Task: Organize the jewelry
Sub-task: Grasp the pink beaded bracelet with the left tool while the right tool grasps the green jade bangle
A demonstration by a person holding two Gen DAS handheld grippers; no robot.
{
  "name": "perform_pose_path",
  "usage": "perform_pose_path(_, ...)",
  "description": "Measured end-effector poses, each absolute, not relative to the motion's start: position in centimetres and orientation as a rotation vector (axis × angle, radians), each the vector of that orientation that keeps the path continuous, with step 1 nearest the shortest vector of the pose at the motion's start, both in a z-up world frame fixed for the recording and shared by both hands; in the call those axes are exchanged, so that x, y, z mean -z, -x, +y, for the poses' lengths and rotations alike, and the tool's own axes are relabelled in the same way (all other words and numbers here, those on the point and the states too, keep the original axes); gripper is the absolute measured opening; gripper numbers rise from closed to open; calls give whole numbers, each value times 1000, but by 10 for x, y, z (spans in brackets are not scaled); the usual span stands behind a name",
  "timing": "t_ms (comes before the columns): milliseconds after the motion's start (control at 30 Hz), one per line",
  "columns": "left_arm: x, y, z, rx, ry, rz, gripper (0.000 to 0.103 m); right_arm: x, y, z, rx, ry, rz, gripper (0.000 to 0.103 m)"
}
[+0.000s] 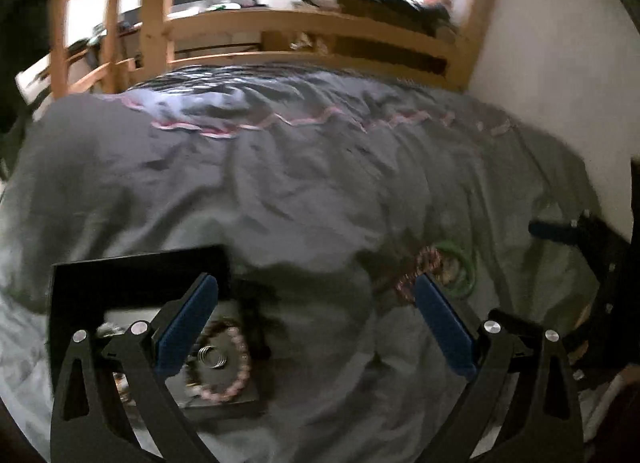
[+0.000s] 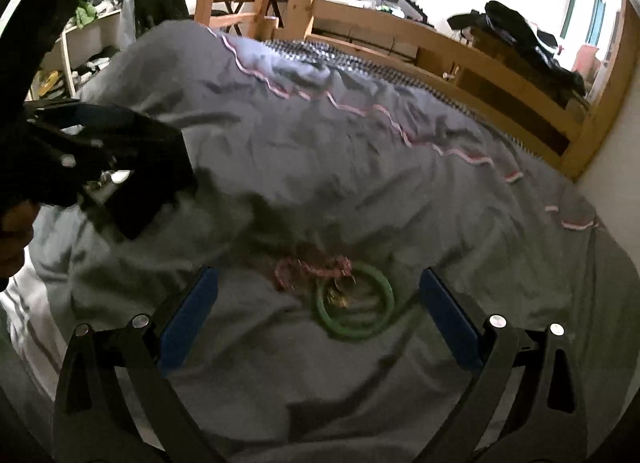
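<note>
1. Location of task items: a loose heap of jewellery is seen on the grey wrinkled duvet of the bed point(image 2: 360, 135), made up of a green ring-shaped bangle point(image 2: 354, 305) and a pink beaded strand point(image 2: 308, 267), the two touching. A small gold-coloured piece appears to lie inside the bangle

2. Governing relation: in the right wrist view the heap lies straight ahead of the right gripper point(image 2: 318, 317), with the bangle centred between the blue pads. The bangle lies flat; the pink strand is stretched roughly crosswise to the line of approach, just beyond it. The right gripper is judged the nearer one

3. Right jaws: spread wide, nothing held

4. Left gripper point(image 1: 316, 323): jaws likewise spread wide and empty. From this side the heap is offset to the right, partly behind the right-hand pad

5. Storage: a black open jewellery box point(image 1: 132, 275) is placed low and left of the left gripper. A pink bead bracelet point(image 1: 220, 359) and a small metal coil point(image 1: 212, 359) already rest in it

6. Limits of observation: both views are motion-blurred and dim. The gold-coloured piece cannot be identified. The box interior is largely masked by the left gripper's linkage, so compartments cannot be told apart
</note>
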State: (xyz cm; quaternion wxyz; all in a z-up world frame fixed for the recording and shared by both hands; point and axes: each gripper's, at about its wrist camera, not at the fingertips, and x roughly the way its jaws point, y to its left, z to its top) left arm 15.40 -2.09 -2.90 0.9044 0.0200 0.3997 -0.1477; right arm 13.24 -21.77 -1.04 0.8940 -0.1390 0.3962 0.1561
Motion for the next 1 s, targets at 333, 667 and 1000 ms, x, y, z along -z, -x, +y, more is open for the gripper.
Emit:
perform_pose_path(333,68,-173,-96,543,-161,882,90,81,-166,-253,-387,240,1007,53)
perform_pose_path(667,119,-199,-126,525,-227,965,72,95,-163,-254,-442,258,977,52)
perform_pose_path(1000,120,-207,-97,486,-110,1039,10,94,-158,-230,-506,389,936,51)
